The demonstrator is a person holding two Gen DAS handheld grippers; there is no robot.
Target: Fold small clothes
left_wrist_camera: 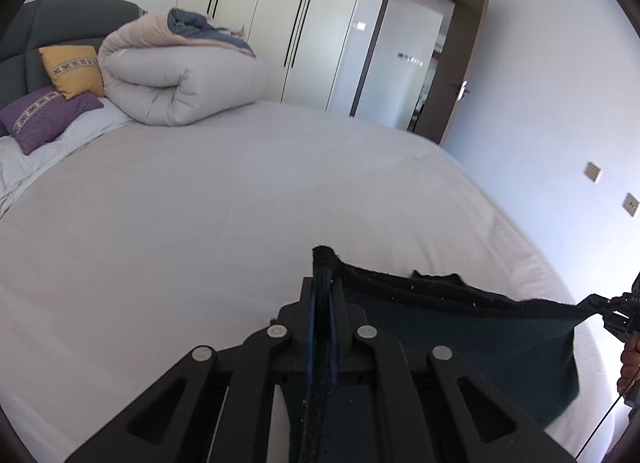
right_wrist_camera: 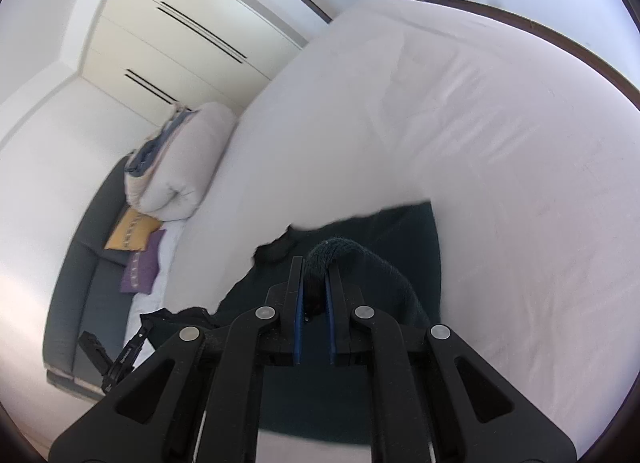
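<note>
A small dark teal garment [left_wrist_camera: 472, 327] with a black ribbed band hangs stretched above the white bed [left_wrist_camera: 200, 203]. My left gripper [left_wrist_camera: 322, 287] is shut on one end of its band. The cloth runs rightward to my right gripper [left_wrist_camera: 612, 309], which holds the other end at the frame's edge beside a hand [left_wrist_camera: 630, 367]. In the right wrist view my right gripper [right_wrist_camera: 314, 275] is shut on a rolled bit of the band, with the garment [right_wrist_camera: 400, 239] hanging below it over the bed [right_wrist_camera: 500, 143]. The left gripper [right_wrist_camera: 132, 343] shows at lower left there.
A rolled duvet [left_wrist_camera: 176, 71] lies at the head of the bed, with a yellow cushion [left_wrist_camera: 72, 69] and a purple cushion [left_wrist_camera: 44, 117] against the grey headboard. White wardrobes [left_wrist_camera: 280, 15] and an open door [left_wrist_camera: 456, 71] stand behind the bed.
</note>
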